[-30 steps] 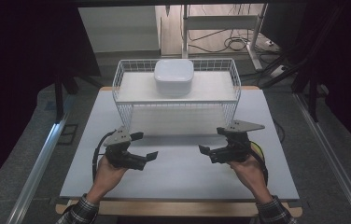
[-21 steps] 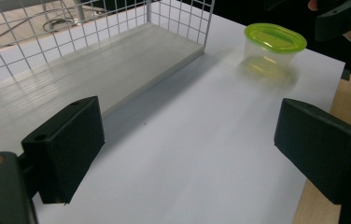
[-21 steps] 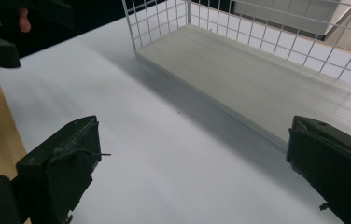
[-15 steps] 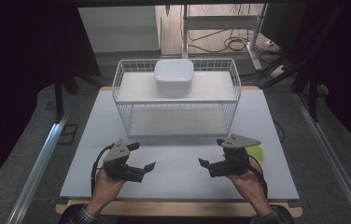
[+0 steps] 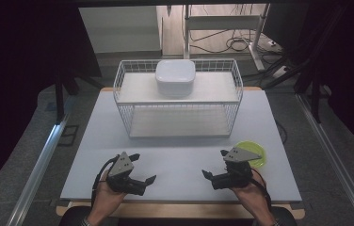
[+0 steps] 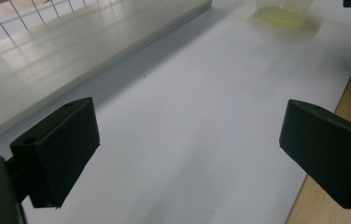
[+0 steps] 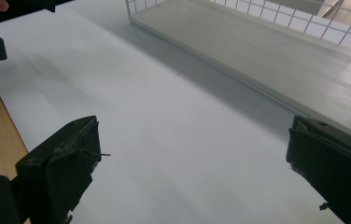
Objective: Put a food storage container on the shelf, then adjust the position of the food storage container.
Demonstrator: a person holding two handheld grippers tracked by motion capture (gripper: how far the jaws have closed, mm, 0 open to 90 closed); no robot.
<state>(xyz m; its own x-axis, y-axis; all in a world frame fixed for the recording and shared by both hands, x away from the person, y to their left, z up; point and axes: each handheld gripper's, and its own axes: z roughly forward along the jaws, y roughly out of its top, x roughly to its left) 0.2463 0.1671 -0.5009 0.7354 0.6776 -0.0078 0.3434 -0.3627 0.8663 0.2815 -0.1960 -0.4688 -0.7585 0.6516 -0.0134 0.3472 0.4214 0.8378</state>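
Left claw [image 5: 143, 170] and right claw [image 5: 207, 174] both spread wide, empty, low over desk [image 5: 175, 155]; green dish [image 5: 255, 151] just beside right claw.

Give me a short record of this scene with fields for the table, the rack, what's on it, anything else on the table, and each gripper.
table: white top, wooden front edge
rack: white wire rack, two shelves, at the back of the table
on rack: white bowl, upside down on the top shelf; lower shelf bare
other: green dish, on the table near the right edge, by the right gripper
left gripper: open, holding nothing, near the front edge
right gripper: open, holding nothing, near the front edge
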